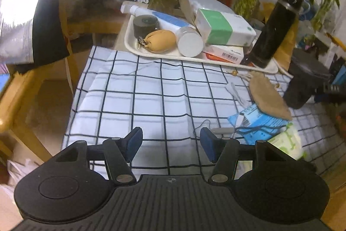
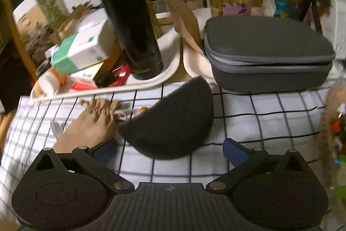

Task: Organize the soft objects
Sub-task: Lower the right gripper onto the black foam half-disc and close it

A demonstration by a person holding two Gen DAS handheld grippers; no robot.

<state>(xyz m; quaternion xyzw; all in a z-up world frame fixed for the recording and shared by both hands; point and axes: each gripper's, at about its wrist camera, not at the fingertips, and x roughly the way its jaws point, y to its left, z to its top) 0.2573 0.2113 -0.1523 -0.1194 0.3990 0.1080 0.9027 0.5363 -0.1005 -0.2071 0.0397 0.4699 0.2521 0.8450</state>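
The step in hand appears to be the approach to a soft item. The right hand-held gripper [image 2: 169, 149] is pointing steeply down at the desk, its jaws standing wide apart and holding nothing. A dark foam half-dome [image 2: 173, 120] is lying just ahead of the gripper, between the lines of its two fingers but not touched by the pads. The foam is looking coarse, porous and compressible, with one curved edge and one straight edge. A tan drawstring pouch [image 2: 90, 129] of matte cloth, with beaded cords, is lying ahead to the left, touching the foam's edge.

The left hand-held gripper [image 1: 170, 144] is hanging partly open and empty over bare checked cloth [image 1: 151, 90]; the same pouch is lying ahead to its right.

The next move probably calls for bringing the pads down around the foam and closing gently, since it should deform easily. The white tray [image 2: 170, 66] farther ahead, already crowded with rigid boxes and a black flask [image 2: 132, 21], is one likely destination.
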